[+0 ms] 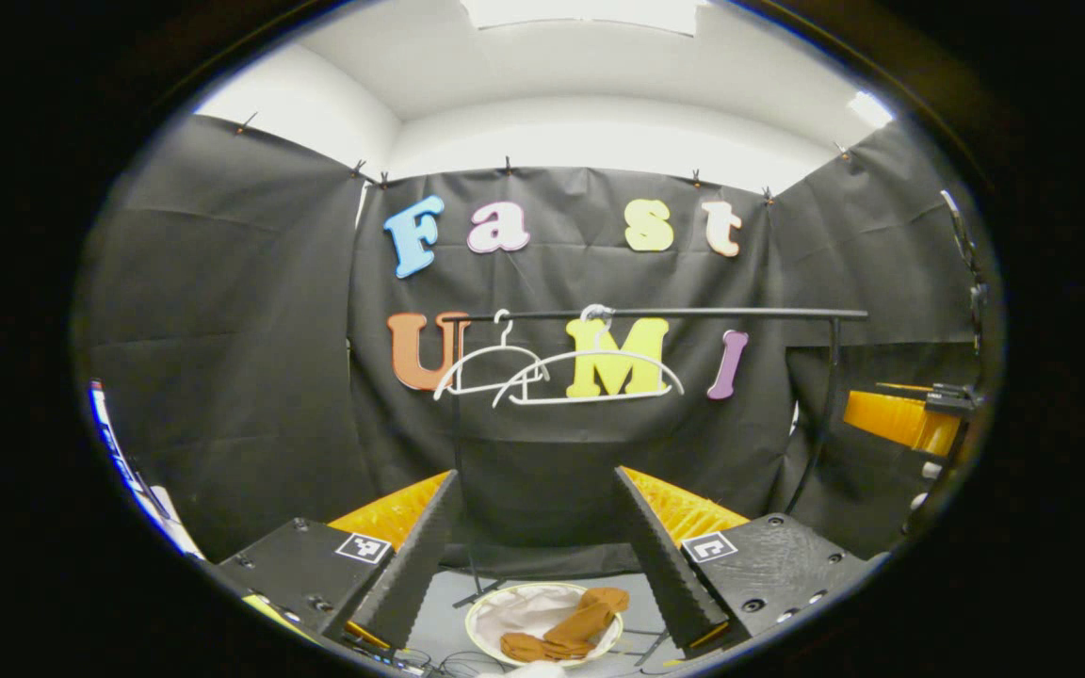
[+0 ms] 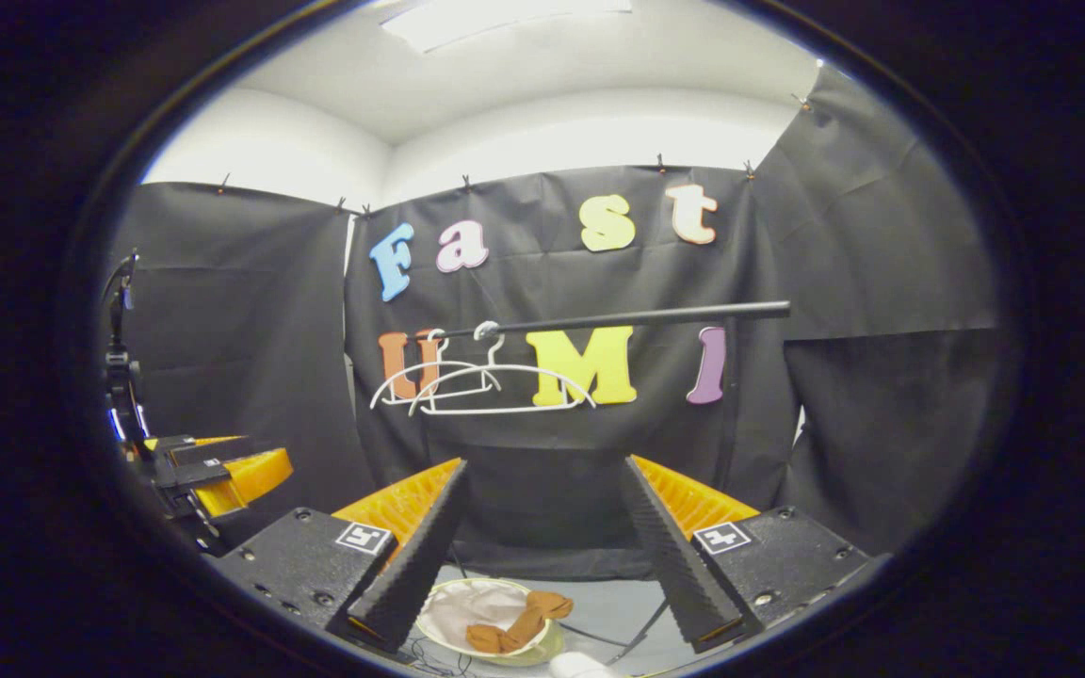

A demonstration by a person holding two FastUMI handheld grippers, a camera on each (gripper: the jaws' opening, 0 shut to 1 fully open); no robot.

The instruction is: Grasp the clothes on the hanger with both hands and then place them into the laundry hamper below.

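Two bare white hangers (image 1: 561, 374) (image 2: 477, 384) hang on a black rail (image 1: 674, 314) (image 2: 618, 319) before the booth wall. Below on the floor stands a round laundry hamper (image 1: 542, 626) (image 2: 491, 621) with a white lining; a brown garment (image 1: 571, 629) (image 2: 516, 623) lies in it. My left gripper (image 1: 538, 551) is open, high above the hamper, with nothing between its fingers. My right gripper (image 2: 542, 546) is open too and holds nothing. In the right gripper view the left gripper (image 2: 213, 471) shows at the far left; in the left gripper view the right gripper (image 1: 910, 414) shows at the far right.
The rail rests on a black stand with a leg (image 1: 820, 424) on the right and feet on the grey floor (image 1: 637, 589). Thin cables (image 2: 599, 636) run across the floor near the hamper. A white object (image 2: 580, 667) lies at the bottom edge.
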